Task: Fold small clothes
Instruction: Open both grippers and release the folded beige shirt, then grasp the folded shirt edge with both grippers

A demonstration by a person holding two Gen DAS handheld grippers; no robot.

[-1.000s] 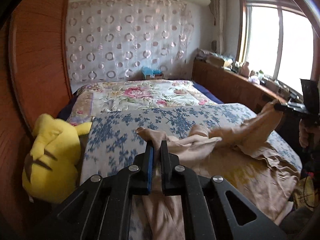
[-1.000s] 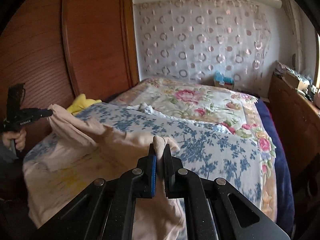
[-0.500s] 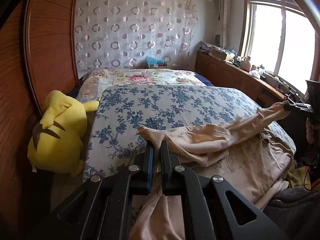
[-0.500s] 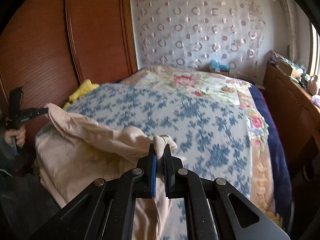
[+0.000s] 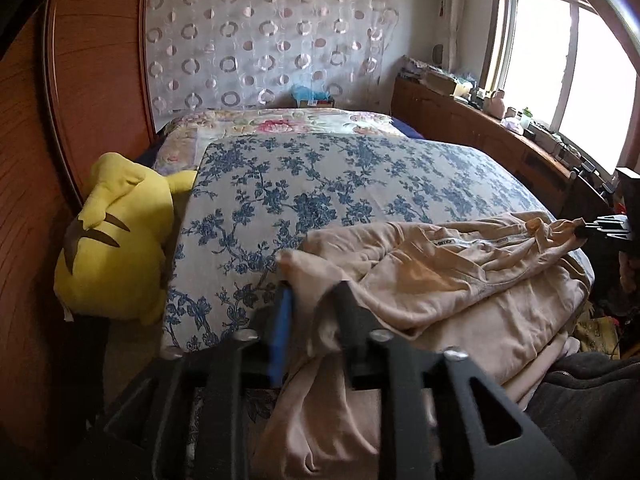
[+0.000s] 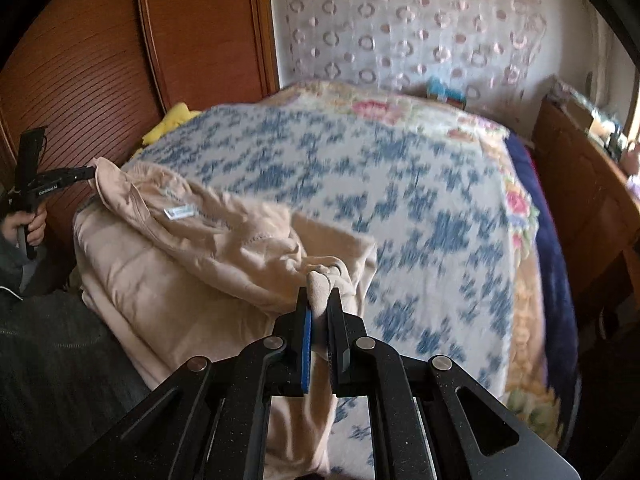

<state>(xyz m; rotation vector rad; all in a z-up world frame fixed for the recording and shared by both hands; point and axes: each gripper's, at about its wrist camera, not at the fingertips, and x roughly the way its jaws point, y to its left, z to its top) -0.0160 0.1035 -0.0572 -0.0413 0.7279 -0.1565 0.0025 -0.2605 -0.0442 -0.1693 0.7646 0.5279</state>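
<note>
A beige garment [image 5: 440, 276] lies crumpled along the near edge of the bed, folded over on itself; it also shows in the right wrist view [image 6: 208, 240]. My left gripper [image 5: 312, 300] has its jaws parted, with a corner of the beige cloth lying loosely between the blurred fingers. My right gripper [image 6: 318, 308] is shut on the opposite corner of the garment, and its tip shows at the far right of the left wrist view [image 5: 588, 230]. The left gripper appears at the left edge of the right wrist view [image 6: 86, 172].
A blue floral quilt [image 5: 340, 184] covers the bed, with a pink floral blanket [image 5: 280, 122] behind it. A yellow plush toy [image 5: 112, 232] lies at the bed's left side by the wooden wardrobe [image 5: 88, 80]. A wooden sideboard [image 5: 500, 136] runs under the window.
Both grippers have lowered the garment onto the bed's near edge and pulled back. The left gripper's jaws have opened from shut. The right gripper stays shut on its corner.
</note>
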